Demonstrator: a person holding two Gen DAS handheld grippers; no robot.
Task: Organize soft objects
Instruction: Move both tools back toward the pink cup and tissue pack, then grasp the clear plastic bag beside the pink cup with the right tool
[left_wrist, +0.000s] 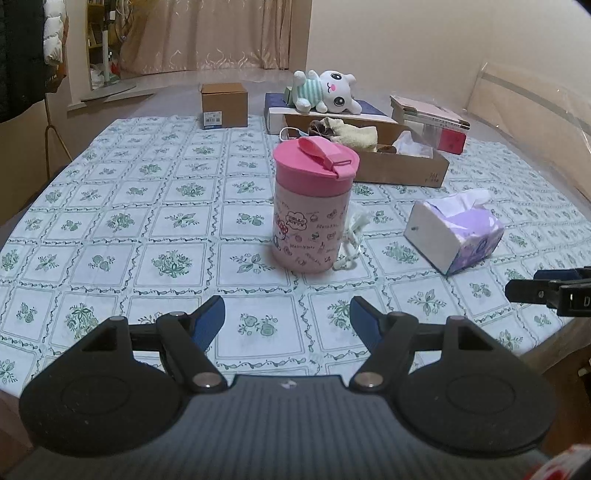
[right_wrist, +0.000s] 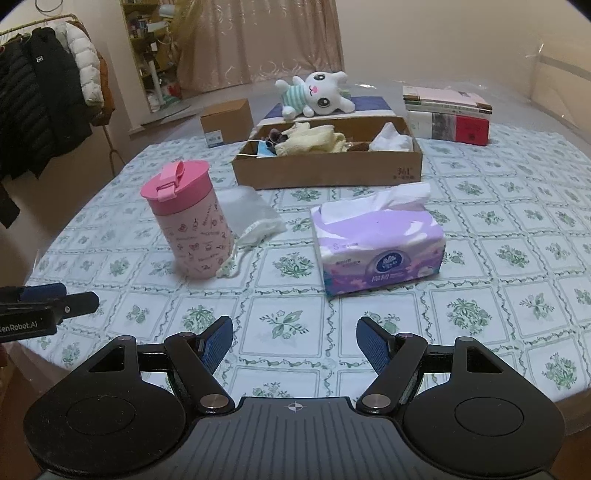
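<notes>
A purple soft tissue pack (right_wrist: 376, 243) lies on the patterned tablecloth ahead of my right gripper (right_wrist: 295, 325), which is open and holds nothing. Left of the pack stands a pink lidded cup (right_wrist: 188, 225), with a translucent drawstring pouch (right_wrist: 251, 218) lying behind it. My left gripper (left_wrist: 287, 306) is also open and holds nothing, and the cup (left_wrist: 314, 206) stands straight ahead of it. The tissue pack (left_wrist: 458, 229) is off to its right. A white plush rabbit (right_wrist: 317, 94) lies on a navy box at the back. Each gripper shows at the edge of the other's view.
An open cardboard tray (right_wrist: 328, 173) behind the pack holds a cream towel (right_wrist: 314, 142), a face mask and white tissue. A small brown box (right_wrist: 227, 122) stands at the back left and stacked books (right_wrist: 450, 118) at the back right. Coats (right_wrist: 48, 103) hang left of the table.
</notes>
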